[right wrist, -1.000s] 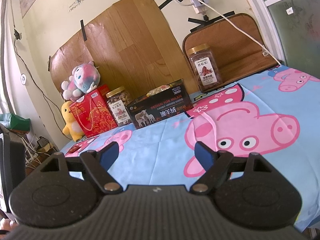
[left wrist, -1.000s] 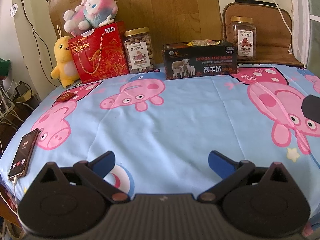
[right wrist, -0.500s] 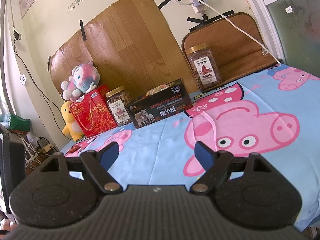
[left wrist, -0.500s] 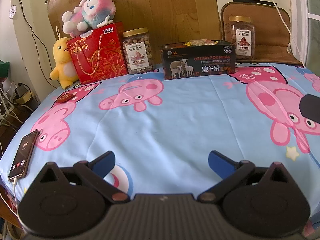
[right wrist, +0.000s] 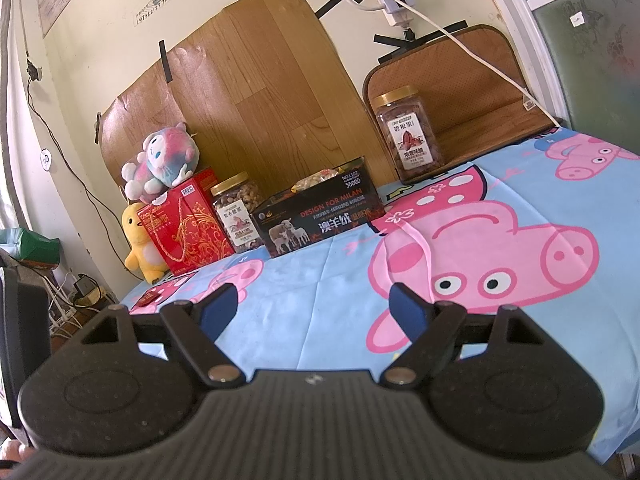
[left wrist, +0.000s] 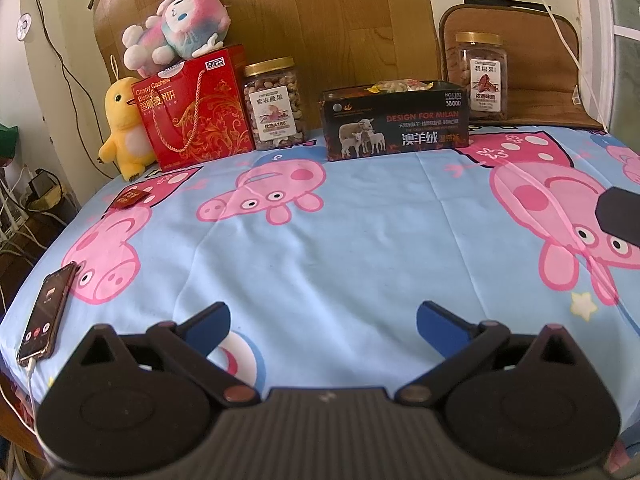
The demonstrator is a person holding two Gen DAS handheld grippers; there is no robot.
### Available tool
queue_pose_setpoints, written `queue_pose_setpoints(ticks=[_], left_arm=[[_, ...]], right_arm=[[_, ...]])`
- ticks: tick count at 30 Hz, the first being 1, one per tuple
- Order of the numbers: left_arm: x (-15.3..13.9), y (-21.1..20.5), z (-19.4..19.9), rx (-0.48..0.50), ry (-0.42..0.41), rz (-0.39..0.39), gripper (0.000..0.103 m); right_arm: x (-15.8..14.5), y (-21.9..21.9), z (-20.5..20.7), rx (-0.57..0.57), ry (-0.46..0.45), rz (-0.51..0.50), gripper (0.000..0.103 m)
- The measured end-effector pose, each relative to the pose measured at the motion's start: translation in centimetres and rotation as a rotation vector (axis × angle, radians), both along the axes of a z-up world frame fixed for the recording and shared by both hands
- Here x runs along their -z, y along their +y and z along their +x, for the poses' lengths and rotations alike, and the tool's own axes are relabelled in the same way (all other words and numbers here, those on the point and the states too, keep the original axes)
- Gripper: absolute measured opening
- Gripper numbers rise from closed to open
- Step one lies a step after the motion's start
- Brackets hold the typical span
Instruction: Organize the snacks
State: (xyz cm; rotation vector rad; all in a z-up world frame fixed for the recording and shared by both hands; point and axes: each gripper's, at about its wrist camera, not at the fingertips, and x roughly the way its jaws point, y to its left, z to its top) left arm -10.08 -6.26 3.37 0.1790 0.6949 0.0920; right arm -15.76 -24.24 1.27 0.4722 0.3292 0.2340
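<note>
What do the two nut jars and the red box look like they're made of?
Left jar and right jar: clear, glossy plastic by the look, nuts visible inside, gold lids, paper labels. Red box: printed cardboard, slight sheen, gold pattern, cord handle.

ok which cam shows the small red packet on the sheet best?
Left wrist: the small flat red packet lies in full view on the cartoon-pig sheet, its gold print visible. In the right wrist view it is tiny, just beyond the left claw finger.

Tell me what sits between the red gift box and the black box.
A gold-lidded nut jar stands between the red gift box and the black box, clearest in the left wrist view.
</note>
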Motion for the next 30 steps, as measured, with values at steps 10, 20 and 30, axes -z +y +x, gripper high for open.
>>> queue_pose_setpoints(ticks=[10, 20, 30], left_arm=[[-0.15, -0.15, -0.03, 0.011, -0.007, 0.006, 0.103], [-0.24, -0.06, -0.03, 0.014, -0.010, 0.008, 0.103], [-0.45, -0.09, -0.12, 0.015, -0.015, 0.011, 0.103]], right_arm=[[-0.01, -0.02, 0.00, 0.000, 0.000, 0.001, 0.085], [-0.02, -0.09, -0.03, 0.002, -0.001, 0.001, 0.085], [-0.02, -0.06, -0.01, 0.003, -0.001, 0.001, 0.085]])
